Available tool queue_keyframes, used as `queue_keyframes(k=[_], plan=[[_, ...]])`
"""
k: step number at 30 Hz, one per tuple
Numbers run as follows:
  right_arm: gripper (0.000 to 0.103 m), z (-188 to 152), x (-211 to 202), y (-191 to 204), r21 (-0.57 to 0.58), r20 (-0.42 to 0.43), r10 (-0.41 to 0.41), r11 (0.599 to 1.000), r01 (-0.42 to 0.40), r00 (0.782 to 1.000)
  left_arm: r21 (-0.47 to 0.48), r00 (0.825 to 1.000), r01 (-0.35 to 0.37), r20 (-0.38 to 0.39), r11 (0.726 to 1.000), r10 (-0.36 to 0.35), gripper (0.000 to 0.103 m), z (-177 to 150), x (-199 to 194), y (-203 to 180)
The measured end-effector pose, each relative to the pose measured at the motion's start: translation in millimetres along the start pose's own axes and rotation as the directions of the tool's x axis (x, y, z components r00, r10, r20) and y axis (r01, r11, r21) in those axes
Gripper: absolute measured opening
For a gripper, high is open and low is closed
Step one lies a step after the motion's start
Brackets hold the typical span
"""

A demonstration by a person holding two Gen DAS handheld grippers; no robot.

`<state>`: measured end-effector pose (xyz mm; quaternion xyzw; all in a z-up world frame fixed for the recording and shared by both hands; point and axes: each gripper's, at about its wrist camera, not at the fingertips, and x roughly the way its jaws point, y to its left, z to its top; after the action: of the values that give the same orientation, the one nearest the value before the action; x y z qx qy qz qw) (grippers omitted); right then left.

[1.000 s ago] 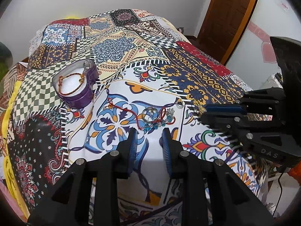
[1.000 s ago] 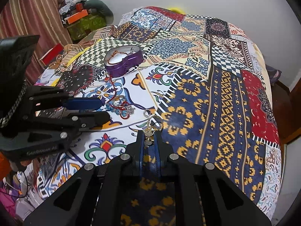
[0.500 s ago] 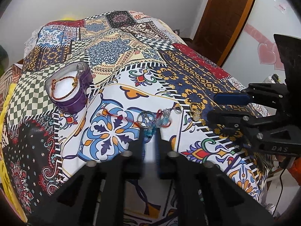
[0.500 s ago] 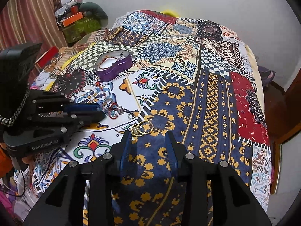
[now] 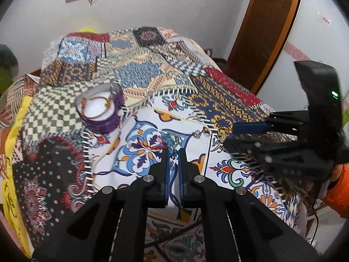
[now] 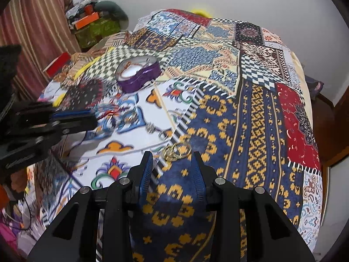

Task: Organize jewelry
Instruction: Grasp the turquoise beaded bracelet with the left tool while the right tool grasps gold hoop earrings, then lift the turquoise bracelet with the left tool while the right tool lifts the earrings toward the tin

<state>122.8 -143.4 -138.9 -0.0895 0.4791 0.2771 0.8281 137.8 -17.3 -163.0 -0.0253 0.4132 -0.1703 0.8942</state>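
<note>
A purple heart-shaped jewelry box point(image 5: 100, 109) stands open on the patterned bedspread with a beaded bracelet inside; it also shows in the right wrist view point(image 6: 137, 74). My left gripper point(image 5: 173, 156) is shut on a blue charm piece point(image 5: 173, 151) joined to a red cord necklace point(image 5: 150, 145), lifted a little. My right gripper point(image 6: 172, 166) is open and empty, just behind gold hoop earrings point(image 6: 176, 150) lying on the spread. Small silver rings point(image 6: 156, 130) lie between the two grippers.
The patchwork bedspread point(image 6: 250, 113) covers the whole bed. Boxes and clutter point(image 6: 93, 24) stand by a striped curtain at the far left. A wooden door point(image 5: 266, 28) is at the right, past the bed's edge.
My left gripper closed on the blue charm and raised it with the red cord. My right gripper let go of the gold earrings, opened and drew back slightly.
</note>
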Motion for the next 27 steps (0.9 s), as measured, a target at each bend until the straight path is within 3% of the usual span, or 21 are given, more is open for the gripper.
queue_keyframes(k=[5,12,18,22,27], plan=[[0.033,9.9,2.2,-11.4,0.045,0.014,-0.021,0.999,0.020,1.000,0.003,1.000,0.004,0.019,1.000,-0.004,0.005,2.6,-8.0,-0.2],[0.033,5.0,7.9,-10.6,0.037,-0.019,0.014,0.999,-0.013,1.000,-0.001,1.000,0.019,-0.002,1.000,-0.019,0.005,-2.6,0.2,-1.5],[0.033,2.9,9.0,-3.9,0.006,-0.007,-0.014,1.000,0.014,1.000,0.000,1.000,0.020,-0.012,1.000,-0.020,0.005,-5.1,4.8,-3.8],[0.009,5.6,11.0,-6.9,0.025,-0.001,0.028,0.999,-0.028,1.000,-0.001,1.000,0.018,-0.014,1.000,-0.018,0.005,-6.2,5.5,-3.7],[0.009,5.1,6.4,-2.8,0.026,0.020,0.023,0.999,-0.023,1.000,0.001,1.000,0.010,-0.006,1.000,-0.010,0.005,-5.4,0.6,-2.7]])
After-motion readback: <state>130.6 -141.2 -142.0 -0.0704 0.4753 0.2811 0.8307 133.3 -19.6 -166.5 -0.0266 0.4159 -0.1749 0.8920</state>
